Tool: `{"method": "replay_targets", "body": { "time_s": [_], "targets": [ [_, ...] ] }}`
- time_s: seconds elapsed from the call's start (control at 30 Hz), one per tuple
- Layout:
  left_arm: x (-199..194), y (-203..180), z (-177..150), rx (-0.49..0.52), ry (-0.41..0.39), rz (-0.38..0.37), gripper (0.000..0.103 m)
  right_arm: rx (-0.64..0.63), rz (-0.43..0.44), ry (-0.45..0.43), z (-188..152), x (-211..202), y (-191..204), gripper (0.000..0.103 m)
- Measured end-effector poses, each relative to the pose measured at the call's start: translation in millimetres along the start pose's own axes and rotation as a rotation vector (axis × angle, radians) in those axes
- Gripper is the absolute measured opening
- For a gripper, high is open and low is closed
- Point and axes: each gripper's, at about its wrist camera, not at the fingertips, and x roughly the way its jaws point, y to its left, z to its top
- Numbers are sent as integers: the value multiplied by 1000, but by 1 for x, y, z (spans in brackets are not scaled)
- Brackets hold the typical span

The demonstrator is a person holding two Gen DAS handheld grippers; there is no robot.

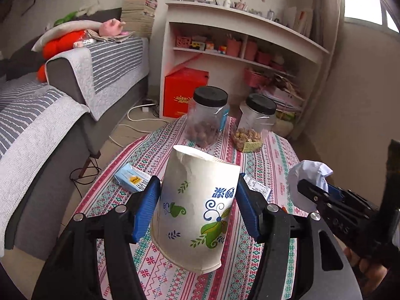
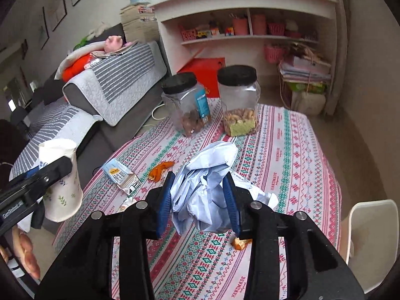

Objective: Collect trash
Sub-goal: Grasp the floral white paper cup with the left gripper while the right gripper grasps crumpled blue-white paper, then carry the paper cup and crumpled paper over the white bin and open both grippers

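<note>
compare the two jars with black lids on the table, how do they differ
The left jar carries a blue label on its side; the right jar shows no such label. The left jar holds dark brown round bits, the right jar paler, peanut-like pieces above a green patch low on its wall. In the right wrist view the left jar looks tilted, the right jar more upright, though the fisheye may cause that. Both are clear plastic, mostly empty, and stand side by side on the patterned tablecloth.

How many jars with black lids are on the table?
2. The left jar, holding dark nuts, and the right jar, holding peanuts, stand side by side at the table's far edge. None looks hidden.
</note>
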Motion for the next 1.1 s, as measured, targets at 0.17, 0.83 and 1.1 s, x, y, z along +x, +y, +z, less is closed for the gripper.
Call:
{"method": "replay_targets", "body": {
  "time_s": [0.17,0.83,1.1],
  "targets": [
    [7,-9,-5,-17,-8,37,60,-6,-6,-6,-3,-9,-4,37],
    [23,-82,-13,54,-25,-6,60,36,-93,-49,-12,-50,-60,38],
    [28,-115,-18,94,-24,-50,60,79,-145,-50,-17,-65,-94,38]
  ]
}}
